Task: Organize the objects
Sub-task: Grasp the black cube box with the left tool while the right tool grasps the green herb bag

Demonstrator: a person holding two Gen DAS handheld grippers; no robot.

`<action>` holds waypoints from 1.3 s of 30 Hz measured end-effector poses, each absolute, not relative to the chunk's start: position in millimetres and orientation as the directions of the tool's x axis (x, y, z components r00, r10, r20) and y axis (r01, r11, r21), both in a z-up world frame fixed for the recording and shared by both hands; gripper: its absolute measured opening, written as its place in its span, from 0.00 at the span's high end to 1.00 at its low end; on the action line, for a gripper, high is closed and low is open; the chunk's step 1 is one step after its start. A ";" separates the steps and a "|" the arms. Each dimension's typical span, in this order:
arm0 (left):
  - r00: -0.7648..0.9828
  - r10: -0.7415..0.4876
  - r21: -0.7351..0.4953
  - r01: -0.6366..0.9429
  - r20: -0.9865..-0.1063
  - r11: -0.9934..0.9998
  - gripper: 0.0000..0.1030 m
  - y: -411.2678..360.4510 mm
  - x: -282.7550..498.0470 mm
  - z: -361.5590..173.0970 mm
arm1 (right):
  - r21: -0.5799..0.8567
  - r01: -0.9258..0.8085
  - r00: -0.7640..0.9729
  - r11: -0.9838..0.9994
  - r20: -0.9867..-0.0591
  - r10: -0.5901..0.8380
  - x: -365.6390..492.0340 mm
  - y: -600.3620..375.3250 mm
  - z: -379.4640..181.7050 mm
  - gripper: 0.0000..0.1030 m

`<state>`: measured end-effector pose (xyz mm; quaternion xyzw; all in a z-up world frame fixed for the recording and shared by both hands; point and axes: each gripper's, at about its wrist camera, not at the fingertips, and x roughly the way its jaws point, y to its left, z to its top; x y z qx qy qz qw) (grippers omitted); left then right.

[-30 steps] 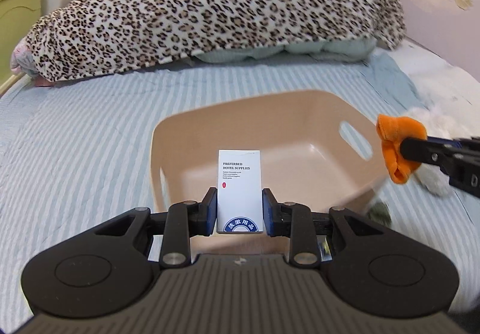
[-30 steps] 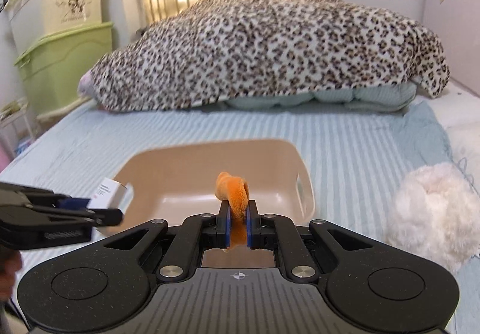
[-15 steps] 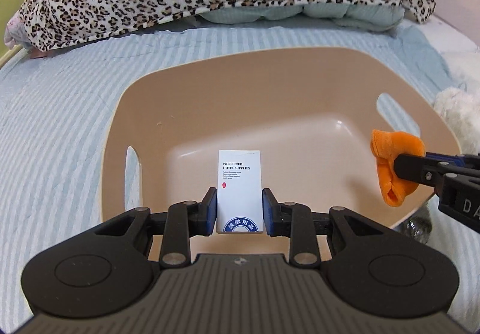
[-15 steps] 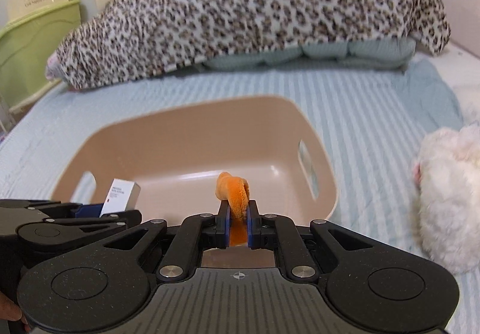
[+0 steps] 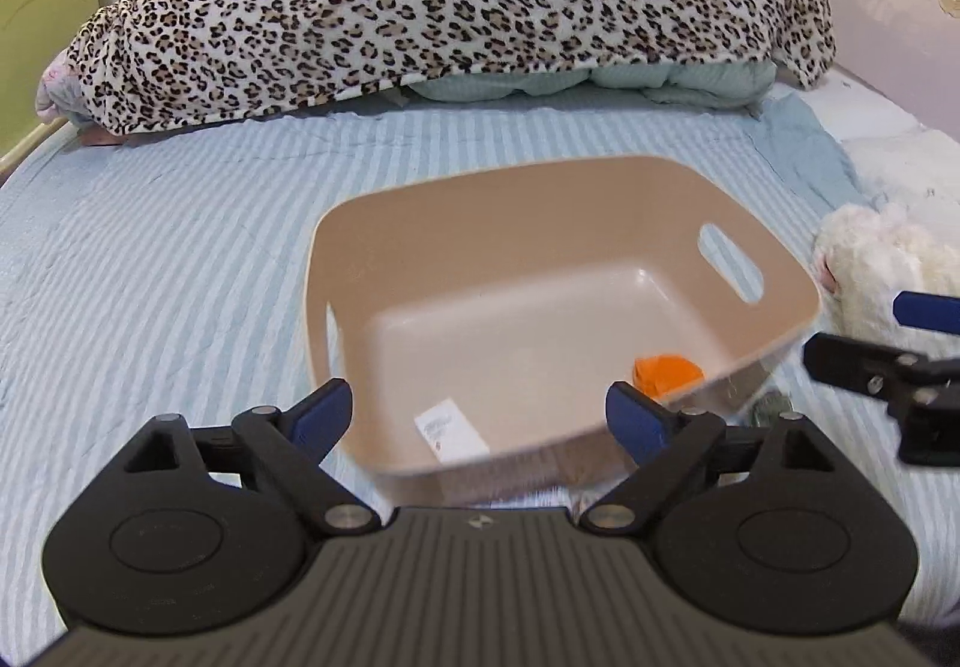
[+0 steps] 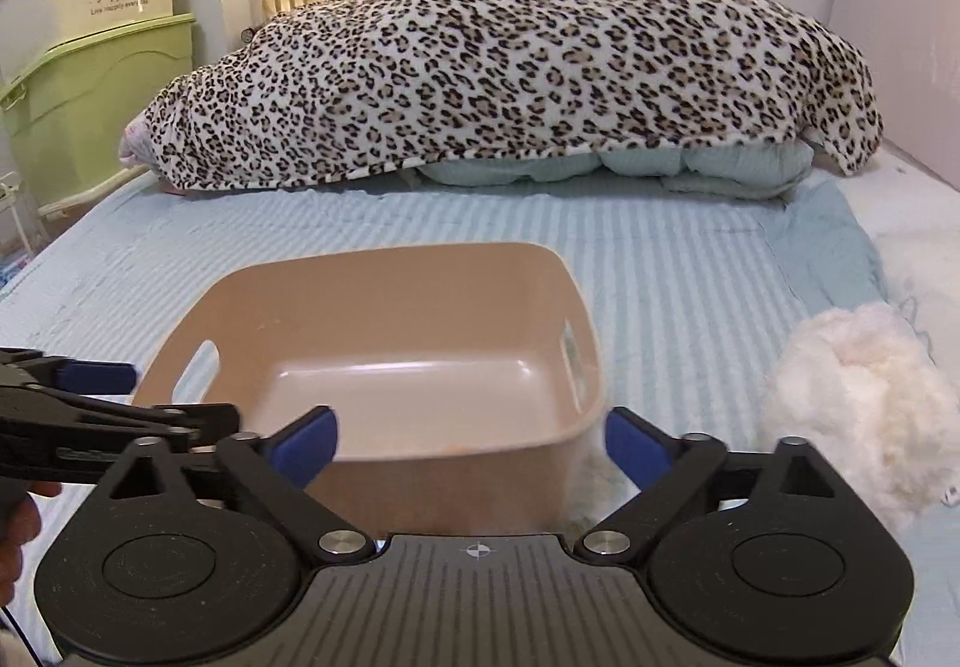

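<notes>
A beige plastic basket (image 5: 540, 199) with handle slots sits on the striped bed; it also shows in the right wrist view (image 6: 384, 301). Inside it lie a small white box (image 5: 451, 428) and an orange cloth piece (image 5: 666, 374). My left gripper (image 5: 480, 418) is open and empty, just in front of the basket's near rim. My right gripper (image 6: 471, 442) is open and empty at the basket's near wall; it shows at the right of the left wrist view (image 5: 888, 361). The left gripper shows at the left of the right wrist view (image 6: 90, 403).
A white plush toy (image 5: 882, 271) lies right of the basket, also in the right wrist view (image 6: 852, 403). A leopard-print blanket (image 5: 450, 1) is heaped at the far end. Green and cream storage bins (image 6: 78, 67) stand left of the bed. A small dark item (image 5: 771, 409) lies by the basket's corner.
Both grippers opened and pulled back. The white box dropped from the left gripper and the orange cloth from the right gripper; both now lie in the basket.
</notes>
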<state>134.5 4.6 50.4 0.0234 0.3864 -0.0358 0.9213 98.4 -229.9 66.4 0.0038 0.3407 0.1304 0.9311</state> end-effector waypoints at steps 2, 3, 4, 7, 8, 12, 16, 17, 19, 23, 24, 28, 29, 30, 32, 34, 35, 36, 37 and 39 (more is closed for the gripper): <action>0.685 -0.043 0.028 0.092 -0.727 0.995 0.11 5.7 127.9 49.4 | 0.097 -0.237 0.716 0.967 -0.655 0.242 95.1 -239.1 64.6 0.03; 0.679 -0.039 0.033 0.093 -0.733 0.995 0.11 7.0 124.1 48.6 | 0.092 -0.233 0.707 0.968 -0.667 0.233 94.0 -242.6 62.6 0.02; 0.671 -0.035 0.038 0.094 -0.740 0.995 0.11 8.1 120.4 47.0 | 0.081 -0.231 0.697 0.970 -0.681 0.223 92.7 -245.5 60.0 0.02; 0.645 -0.028 0.050 0.102 -0.764 0.994 0.11 10.5 113.1 39.9 | 0.037 -0.229 0.672 0.973 -0.717 0.186 88.4 -250.1 50.1 0.02; 0.633 -0.025 0.054 0.106 -0.774 0.993 0.11 10.5 111.7 36.1 | 0.024 -0.232 0.663 0.972 -0.727 0.176 86.9 -251.0 46.1 0.02; 0.565 -0.031 0.050 0.127 -0.824 0.991 0.11 10.2 110.1 17.5 | -0.022 -0.247 0.625 0.969 -0.767 0.142 85.4 -251.6 28.6 0.02; 0.511 -0.035 0.031 0.120 -0.859 0.992 0.11 12.5 112.7 -2.3 | -0.045 -0.250 0.565 0.967 -0.818 0.108 90.1 -252.0 5.4 0.02; 0.501 -0.031 0.030 0.113 -0.865 0.993 0.11 13.4 114.8 -7.0 | -0.045 -0.250 0.555 0.967 -0.825 0.106 92.0 -252.9 2.0 0.02; 0.485 -0.022 0.025 0.090 -0.874 0.996 0.11 14.9 119.8 -15.8 | -0.041 -0.247 0.543 0.968 -0.833 0.103 95.1 -253.3 -4.3 0.02; 0.441 -0.025 -0.005 0.049 -0.897 0.999 0.11 20.9 129.6 -31.1 | -0.013 -0.226 0.540 0.974 -0.834 0.115 104.3 -257.6 -13.8 0.02; 0.431 -0.028 -0.009 0.046 -0.902 0.999 0.11 21.1 131.7 -34.1 | -0.011 -0.219 0.538 0.976 -0.836 0.112 107.6 -258.7 -17.8 0.02; 0.415 -0.035 -0.013 0.056 -0.909 0.998 0.11 20.2 135.3 -40.9 | 0.000 -0.195 0.520 0.981 -0.848 0.104 123.2 -259.6 -29.8 0.02; 0.415 -0.037 -0.015 0.056 -0.909 0.998 0.11 20.5 136.3 -42.0 | 0.006 -0.191 0.516 0.982 -0.850 0.105 126.3 -259.4 -31.9 0.02; 0.415 -0.039 -0.018 0.055 -0.909 0.998 0.11 21.4 137.5 -43.0 | 0.013 -0.190 0.512 0.982 -0.852 0.111 128.9 -258.8 -33.5 0.02; 0.411 -0.039 -0.022 0.048 -0.911 0.999 0.11 23.7 140.8 -46.1 | 0.024 -0.191 0.513 0.981 -0.850 0.121 132.5 -255.5 -34.5 0.02; 0.399 -0.045 -0.034 0.035 -0.916 0.999 0.11 25.9 143.2 -47.6 | 0.011 -0.194 0.523 0.981 -0.845 0.113 135.1 -251.4 -35.3 0.02; 0.393 -0.052 -0.044 0.030 -0.918 0.999 0.11 27.5 144.5 -48.9 | 0.003 -0.198 0.525 0.980 -0.844 0.108 137.2 -249.2 -36.5 0.02; 0.388 -0.057 -0.049 0.029 -0.920 0.998 0.11 28.6 145.4 -50.8 | -0.001 -0.203 0.523 0.979 -0.846 0.107 139.0 -247.6 -37.8 0.02; 0.381 -0.058 -0.052 0.027 -0.923 0.998 0.11 29.8 146.4 -52.3 | -0.001 -0.203 0.517 0.979 -0.849 0.106 141.0 -246.3 -39.6 0.02; 0.369 -0.055 -0.051 0.020 -0.928 0.998 0.12 32.1 148.0 -55.3 | 0.005 -0.198 0.505 0.980 -0.856 0.107 145.5 -245.8 -42.5 0.02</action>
